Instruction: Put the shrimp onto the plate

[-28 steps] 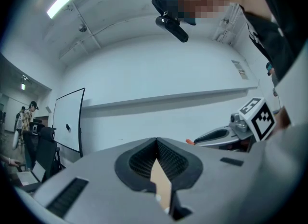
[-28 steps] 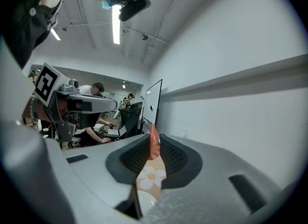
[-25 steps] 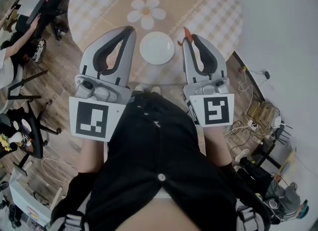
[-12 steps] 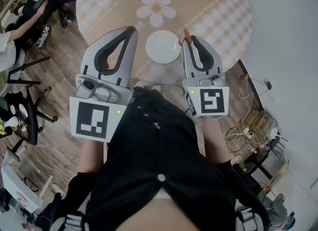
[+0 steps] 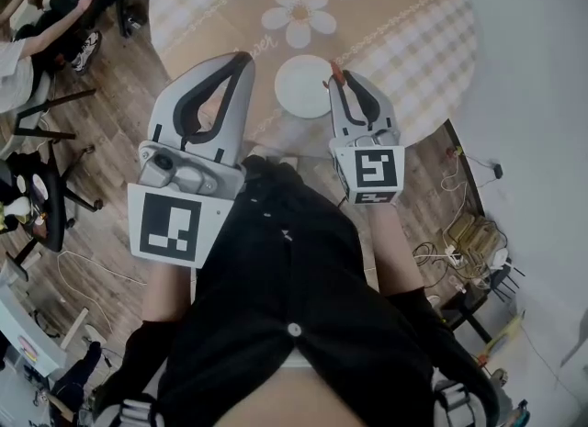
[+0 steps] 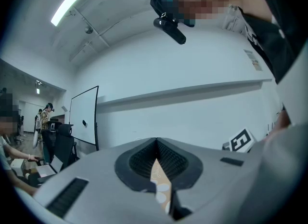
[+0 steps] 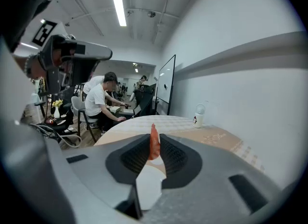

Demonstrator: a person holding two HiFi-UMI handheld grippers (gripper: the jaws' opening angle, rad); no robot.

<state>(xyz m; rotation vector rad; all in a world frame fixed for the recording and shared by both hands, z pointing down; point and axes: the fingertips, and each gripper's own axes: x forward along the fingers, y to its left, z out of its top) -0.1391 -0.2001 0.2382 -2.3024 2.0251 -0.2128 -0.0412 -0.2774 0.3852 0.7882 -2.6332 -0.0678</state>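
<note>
Lengthwise, shrimp (image 7: 153,147) along right hand-held gripper (image 7: 154,137).

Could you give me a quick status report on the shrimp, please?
Right gripper shut on shrimp. Left gripper shut, empty. Shrimp at right rim of plate, not yet down. Nothing in the way.

Your left gripper (image 5: 243,58) pointing forward, jaws together with nothing between, your right gripper (image 5: 340,84) alongside, jaws pinching shrimp (image 7: 153,141)
</note>
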